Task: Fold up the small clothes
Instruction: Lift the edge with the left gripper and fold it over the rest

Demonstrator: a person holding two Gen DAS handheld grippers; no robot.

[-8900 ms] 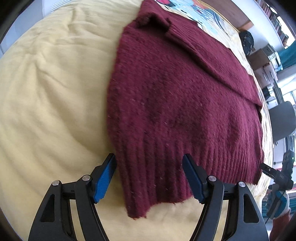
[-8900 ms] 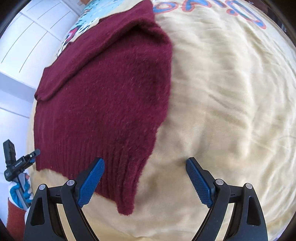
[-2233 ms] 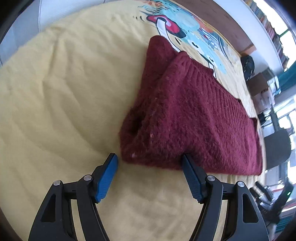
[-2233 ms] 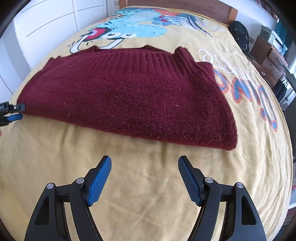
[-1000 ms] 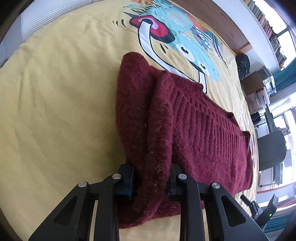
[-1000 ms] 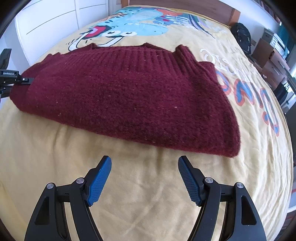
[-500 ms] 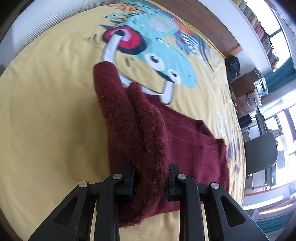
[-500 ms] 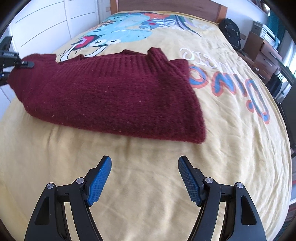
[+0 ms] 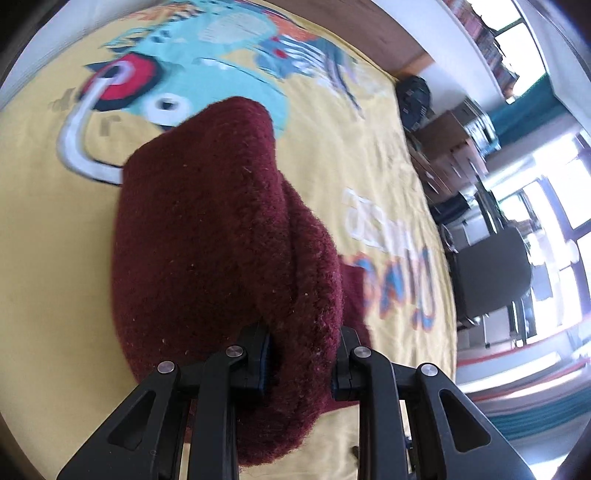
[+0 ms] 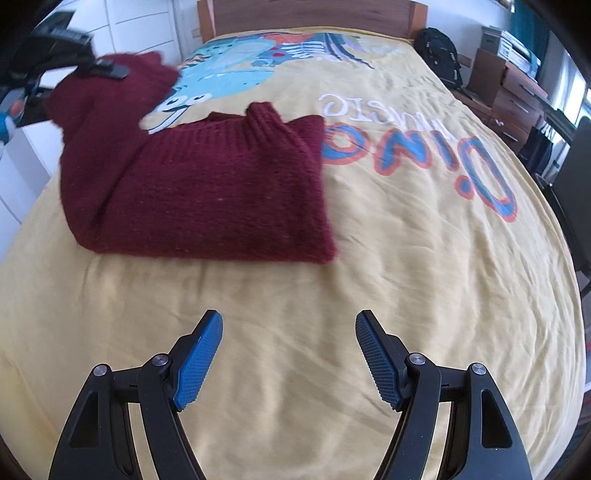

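Observation:
A dark red knitted sweater (image 10: pixel 207 192) lies folded on the yellow bedspread (image 10: pixel 406 240). My left gripper (image 9: pixel 301 363) is shut on the sweater's left end (image 9: pixel 221 229) and holds it lifted off the bed; the bunched knit fills the left wrist view. In the right wrist view the left gripper (image 10: pixel 77 48) shows at the far left, with the raised end of the sweater hanging from it. My right gripper (image 10: pixel 288 354) is open and empty, low over bare bedspread in front of the sweater.
The bedspread carries a blue dinosaur print (image 10: pixel 236 74) and "Dino" lettering (image 10: pixel 443 162). A wooden headboard (image 10: pixel 306 14) is at the far end. A black backpack (image 10: pixel 439 55), drawers (image 10: pixel 513 88) and a dark chair (image 9: pixel 491 273) stand to the right of the bed.
My left gripper closed on the sweater's left end and has lifted it and carried it rightwards over the rest of the sweater. My right gripper has stayed open and nearly still.

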